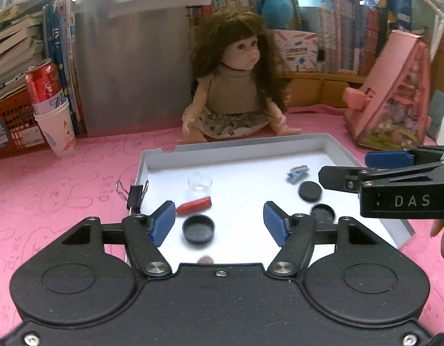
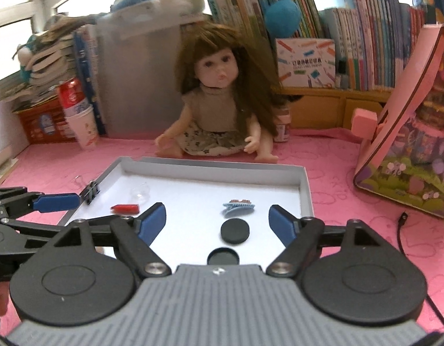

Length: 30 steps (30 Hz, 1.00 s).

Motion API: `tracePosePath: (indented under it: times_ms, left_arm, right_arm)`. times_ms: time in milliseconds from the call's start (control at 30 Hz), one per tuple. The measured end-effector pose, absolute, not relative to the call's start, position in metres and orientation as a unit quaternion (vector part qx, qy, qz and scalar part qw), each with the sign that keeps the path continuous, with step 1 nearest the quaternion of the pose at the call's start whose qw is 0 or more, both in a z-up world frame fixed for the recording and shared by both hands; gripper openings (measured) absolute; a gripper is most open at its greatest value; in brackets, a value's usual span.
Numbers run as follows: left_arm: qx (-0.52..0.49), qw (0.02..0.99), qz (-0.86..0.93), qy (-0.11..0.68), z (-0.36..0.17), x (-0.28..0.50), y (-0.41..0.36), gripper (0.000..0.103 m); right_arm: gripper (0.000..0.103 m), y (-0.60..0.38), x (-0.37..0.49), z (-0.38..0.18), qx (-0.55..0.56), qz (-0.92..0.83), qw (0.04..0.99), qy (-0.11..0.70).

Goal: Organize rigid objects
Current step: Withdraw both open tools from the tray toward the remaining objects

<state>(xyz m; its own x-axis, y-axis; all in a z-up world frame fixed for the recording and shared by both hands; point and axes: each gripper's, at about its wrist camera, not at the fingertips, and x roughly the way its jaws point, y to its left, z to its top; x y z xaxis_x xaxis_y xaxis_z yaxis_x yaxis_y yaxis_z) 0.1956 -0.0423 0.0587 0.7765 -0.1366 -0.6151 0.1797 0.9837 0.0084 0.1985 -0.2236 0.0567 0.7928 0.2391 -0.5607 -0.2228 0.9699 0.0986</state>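
A shallow white tray (image 1: 152,155) lies on the pink surface (image 1: 63,190), with a doll (image 1: 236,86) seated just beyond its far rim. Both tongs hover over the near half of the tray with their blue pads spread apart and nothing between them: the left tongs (image 1: 219,222) above an upturned black cap (image 1: 198,228), the right tongs (image 2: 217,225) above a flat black disc (image 2: 234,230) and a second black cap (image 2: 223,257). Also in the tray are a red tube (image 1: 194,205) left of centre, a clear small cup (image 1: 200,185) just beyond it, and a blue hair clip (image 2: 237,208) beyond the disc. A black binder clip (image 1: 134,196) grips the tray's left rim. At far left a red can (image 1: 44,86) stands in a paper cup (image 1: 59,132).
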Motion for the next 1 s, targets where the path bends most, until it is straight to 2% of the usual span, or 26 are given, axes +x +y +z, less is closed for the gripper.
tracePosePath:
  times_ms: [533,1000]
  left_arm:
    - [0.040,0.944,-0.123,0.305,0.063,0.103,-0.038,0.073]
    - [0.053,0.935,-0.139,0.323,0.048,0.050,-0.038,0.073]
  right_arm:
    - [0.090,-0.229,0.121,0.058,-0.007,0.157,0.951,0.267]
    - [0.091,-0.232,0.069,0.031,-0.048,0.160,0.946,0.278]
